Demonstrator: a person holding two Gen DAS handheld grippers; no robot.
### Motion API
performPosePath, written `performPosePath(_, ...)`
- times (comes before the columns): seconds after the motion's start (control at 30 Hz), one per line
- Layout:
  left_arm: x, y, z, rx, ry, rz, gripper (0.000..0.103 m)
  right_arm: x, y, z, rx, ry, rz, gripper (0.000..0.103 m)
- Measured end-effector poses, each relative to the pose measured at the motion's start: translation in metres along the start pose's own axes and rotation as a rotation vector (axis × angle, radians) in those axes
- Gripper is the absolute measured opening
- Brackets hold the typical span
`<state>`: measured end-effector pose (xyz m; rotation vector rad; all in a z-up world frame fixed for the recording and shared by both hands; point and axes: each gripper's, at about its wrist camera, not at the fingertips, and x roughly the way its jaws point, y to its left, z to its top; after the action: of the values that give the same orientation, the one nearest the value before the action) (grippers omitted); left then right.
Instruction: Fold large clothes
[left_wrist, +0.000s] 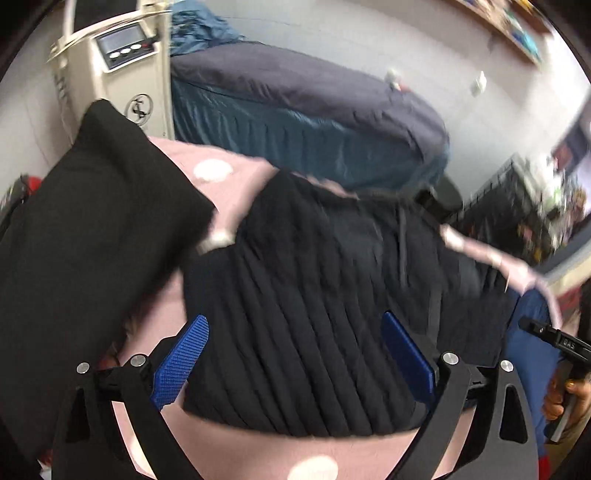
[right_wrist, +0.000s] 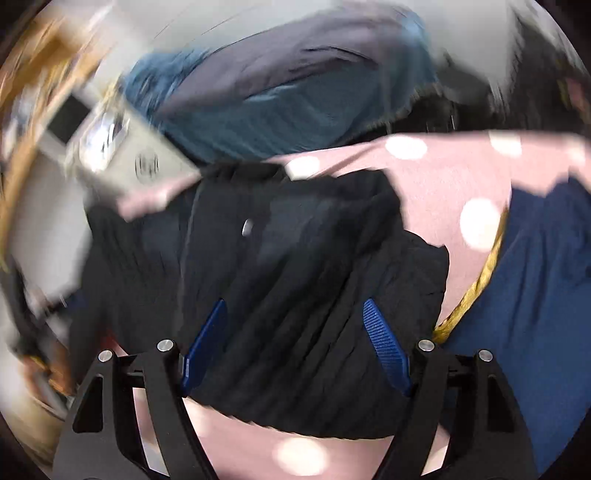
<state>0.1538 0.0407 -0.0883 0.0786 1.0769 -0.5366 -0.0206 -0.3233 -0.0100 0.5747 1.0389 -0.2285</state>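
Observation:
A black ribbed garment lies bunched on a pink sheet with white dots. My left gripper hovers over its near part, jaws wide open, and the blue pads hold nothing. A second black cloth, smooth and folded, lies to the left. The right wrist view is blurred: the same black garment spreads under my right gripper, which is open and holds nothing. A hand holding the other gripper's handle shows at the left wrist view's right edge.
A bed with a dark grey cover and a teal skirt stands behind. A cream machine with a control panel is at the back left. Dark blue fabric with a yellow trim lies to the right. Cluttered shelving stands at the far right.

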Motion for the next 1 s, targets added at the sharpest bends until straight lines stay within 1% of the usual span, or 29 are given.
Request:
performPosePath(0.07,0.014,-0.026,-0.028,0.077,0.049,0.008,0.093,0.01,0.037,-0.029,-0.155,0.011,-0.055,0.076)
performPosePath(0.13,0.028,-0.051,-0.053,0.175,0.102,0.014,0.093,0.023,0.059,-0.055,-0.267,0.044,-0.077,0.076)
performPosePath(0.2,0.041,-0.067,-0.069,0.268,0.136,0.032,0.093,0.036,0.074,-0.072,-0.337,0.082,-0.093,0.076)
performPosePath(0.27,0.05,-0.079,-0.076,0.333,0.125,0.068,0.093,0.046,0.085,-0.083,-0.386,0.096,-0.107,0.076)
performPosePath(0.37,0.062,-0.089,-0.067,0.38,0.08,0.102,0.093,0.058,0.089,-0.079,-0.394,0.102,-0.114,0.076)
performPosePath(0.43,0.073,-0.091,-0.054,0.387,0.07,0.128,0.093,0.068,0.087,-0.071,-0.375,0.121,-0.127,0.076)
performPosePath(0.53,0.095,-0.093,-0.027,0.387,0.061,0.167,0.094,0.087,0.081,-0.051,-0.337,0.152,-0.11,0.076)
performPosePath(0.6,0.112,-0.088,-0.006,0.384,0.065,0.218,0.094,0.095,0.079,-0.042,-0.324,0.163,-0.131,0.076)
performPosePath(0.63,0.118,-0.085,0.005,0.362,0.063,0.237,0.094,0.098,0.078,-0.034,-0.31,0.158,-0.14,0.076)
performPosePath(0.7,0.123,-0.077,0.023,0.304,0.056,0.245,0.094,0.101,0.077,-0.021,-0.281,0.147,-0.15,0.076)
performPosePath(0.73,0.128,-0.072,0.029,0.278,0.065,0.243,0.094,0.102,0.075,-0.017,-0.268,0.144,-0.154,0.076)
performPosePath(0.8,0.148,-0.062,0.04,0.237,0.14,0.245,0.094,0.108,0.073,-0.01,-0.238,0.152,-0.165,0.076)
performPosePath(0.83,0.154,-0.061,0.043,0.227,0.154,0.241,0.096,0.115,0.071,-0.007,-0.225,0.169,-0.174,0.078)
performPosePath(0.9,0.166,-0.058,0.045,0.223,0.177,0.243,0.098,0.126,0.069,-0.003,-0.21,0.191,-0.198,0.081)
performPosePath(1.0,0.18,-0.058,0.045,0.228,0.206,0.255,0.098,0.151,0.072,0.005,-0.205,0.25,-0.253,0.085)
